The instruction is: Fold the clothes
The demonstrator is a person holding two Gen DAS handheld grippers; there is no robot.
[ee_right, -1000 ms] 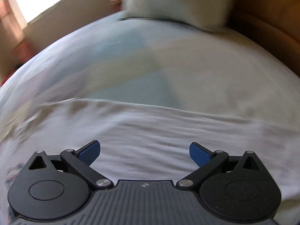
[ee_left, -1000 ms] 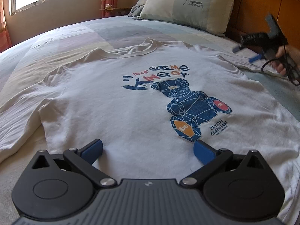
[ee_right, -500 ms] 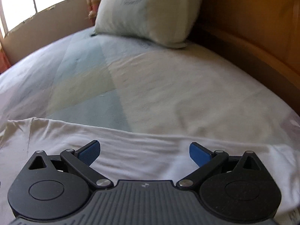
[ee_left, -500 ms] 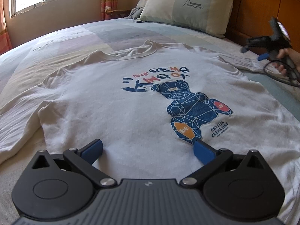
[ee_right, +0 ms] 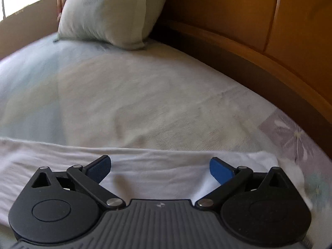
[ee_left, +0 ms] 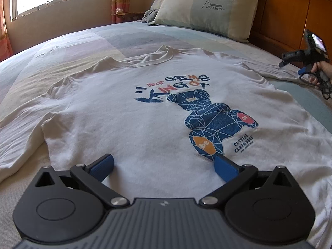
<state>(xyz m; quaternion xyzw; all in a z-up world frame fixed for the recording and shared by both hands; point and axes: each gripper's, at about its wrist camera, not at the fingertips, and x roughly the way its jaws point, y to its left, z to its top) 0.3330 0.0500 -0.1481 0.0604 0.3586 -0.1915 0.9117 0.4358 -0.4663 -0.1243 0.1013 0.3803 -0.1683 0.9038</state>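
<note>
A white long-sleeved T-shirt (ee_left: 128,112) lies spread flat, print side up, on the bed (ee_left: 87,39), with its neckline at the far end. The left hand-held gripper (ee_left: 164,167) hovers over the shirt's near hem, its blue pads spread wide and released, holding nothing; the blue bear print (ee_left: 209,120) sits just ahead of its right pad. The shirt's left sleeve (ee_left: 22,128) trails off to that gripper's left.

The right hand-held gripper (ee_right: 159,169) is also released, jaws wide apart, poised above the shirt's other sleeve (ee_right: 145,166), which runs crosswise under its pads with the cuff end just to its right. From the left view, this gripper (ee_left: 300,61) appears far to the right, held in a hand (ee_left: 319,70). A pillow (ee_left: 207,8) leans against the wooden headboard (ee_right: 259,31) beyond both grippers.
</note>
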